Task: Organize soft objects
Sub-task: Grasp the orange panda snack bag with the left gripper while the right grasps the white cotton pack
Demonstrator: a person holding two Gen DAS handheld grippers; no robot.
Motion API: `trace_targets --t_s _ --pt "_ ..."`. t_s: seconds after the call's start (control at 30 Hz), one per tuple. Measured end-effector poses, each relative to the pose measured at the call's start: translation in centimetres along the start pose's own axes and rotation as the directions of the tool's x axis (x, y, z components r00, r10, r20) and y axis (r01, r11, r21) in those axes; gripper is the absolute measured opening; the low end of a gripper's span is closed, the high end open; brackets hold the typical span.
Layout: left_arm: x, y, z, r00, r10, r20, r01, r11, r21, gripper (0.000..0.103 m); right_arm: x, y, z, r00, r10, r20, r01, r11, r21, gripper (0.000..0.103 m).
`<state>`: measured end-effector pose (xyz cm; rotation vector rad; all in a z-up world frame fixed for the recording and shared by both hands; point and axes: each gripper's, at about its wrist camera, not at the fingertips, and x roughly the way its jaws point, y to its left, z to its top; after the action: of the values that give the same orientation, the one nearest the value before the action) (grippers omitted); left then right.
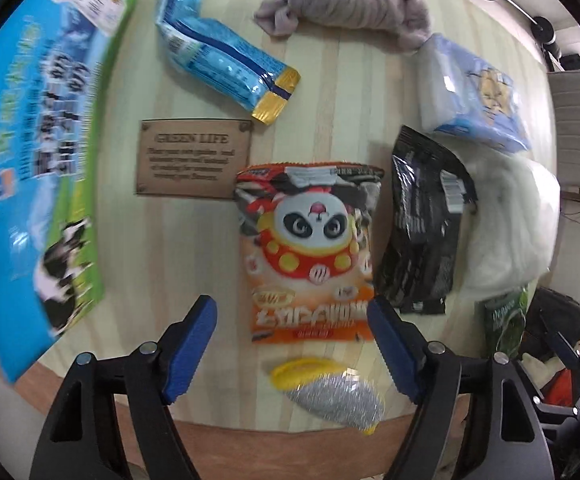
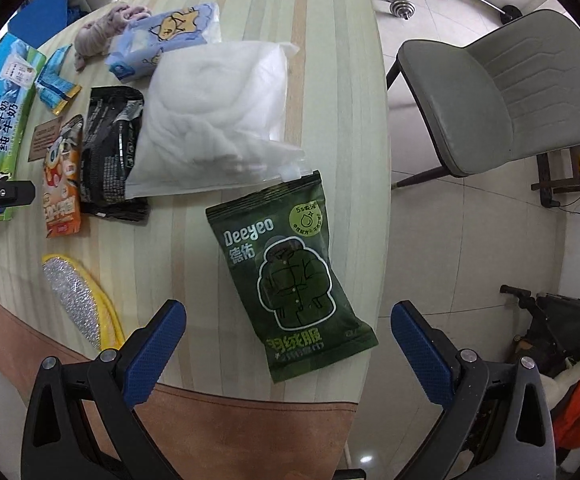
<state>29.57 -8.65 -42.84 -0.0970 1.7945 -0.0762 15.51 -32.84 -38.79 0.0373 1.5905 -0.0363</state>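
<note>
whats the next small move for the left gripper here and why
Probably lower the left gripper a little further onto the panda snack bag. Its open jaws already straddle the bag's near end, nothing is between the pads yet, and the bag lies flat and free on the table.

Grey chair [image 2: 502, 92], seemingly tiled floor [image 2: 470, 232]

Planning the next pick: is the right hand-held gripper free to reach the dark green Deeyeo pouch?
Probably yes: the right hand-held gripper is open above the dark green Deeyeo pouch, which lies uncovered.
</note>
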Motion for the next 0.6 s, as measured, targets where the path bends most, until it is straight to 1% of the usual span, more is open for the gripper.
trace_targets --t_s 0.13,0.2,0.23,0.3,0.33,0.37,0.43,0.47,0.53,0.6 --pt "1.8 0.5 0.9 0.998 -0.058 -0.026 0.056 0.997 -0.057 0.076 0.4 -0.5 2.5 0.997 0.079 0.026 -0.080 0.995 0.059 0.103" --pt "2.4 0.5 1.0 0.998 -0.057 -0.032 0.055 0.996 -0.071 0.076 0.3 -0.4 4.2 0.993 0.108 0.046 -0.112 0.991 0.080 0.103" --pt "2.2 0.4 0.9 0.998 -0.054 -0.018 0.052 0.996 -0.076 0.076 0.4 -0.3 5.0 0.992 0.121 0.045 -0.125 0.988 0.089 0.103" --pt "2.1 0.0 0.9 0.999 -0.040 -0.011 0.039 0.998 -0.056 0.076 0.7 -0.1 6.7 0.990 0.143 0.022 -0.144 0.984 0.108 0.103" --pt "2.0 -0.1 0.7 1.000 -0.021 -0.002 0.021 0.999 -0.048 0.074 1.1 0.2 7.6 0.989 0.150 0.006 -0.150 0.982 0.117 0.103" --pt "1.9 -0.3 0.7 1.000 -0.003 0.007 0.004 0.999 -0.043 0.067 1.2 0.6 8.5 0.985 0.170 -0.012 -0.167 0.978 0.125 0.103" --pt "1.6 -0.6 0.3 1.000 0.011 0.026 -0.010 1.000 -0.018 0.062 2.0 1.2 9.9 0.980 0.193 -0.039 -0.186 0.972 0.141 0.103" --pt "1.5 -0.6 0.1 0.999 0.017 0.032 -0.017 1.000 -0.010 0.056 2.5 1.5 10.4 0.979 0.197 -0.054 -0.187 0.971 0.149 0.103" --pt "0.7 -0.6 -0.5 0.999 0.028 0.047 -0.028 1.000 0.001 0.049 3.3 1.8 11.5 0.978 0.195 -0.074 -0.182 0.971 0.154 0.103" --pt "-0.8 -0.1 -0.9 0.997 0.042 0.069 -0.042 0.999 0.002 0.046 4.2 2.2 12.1 0.981 0.172 -0.094 -0.157 0.976 0.151 0.103"
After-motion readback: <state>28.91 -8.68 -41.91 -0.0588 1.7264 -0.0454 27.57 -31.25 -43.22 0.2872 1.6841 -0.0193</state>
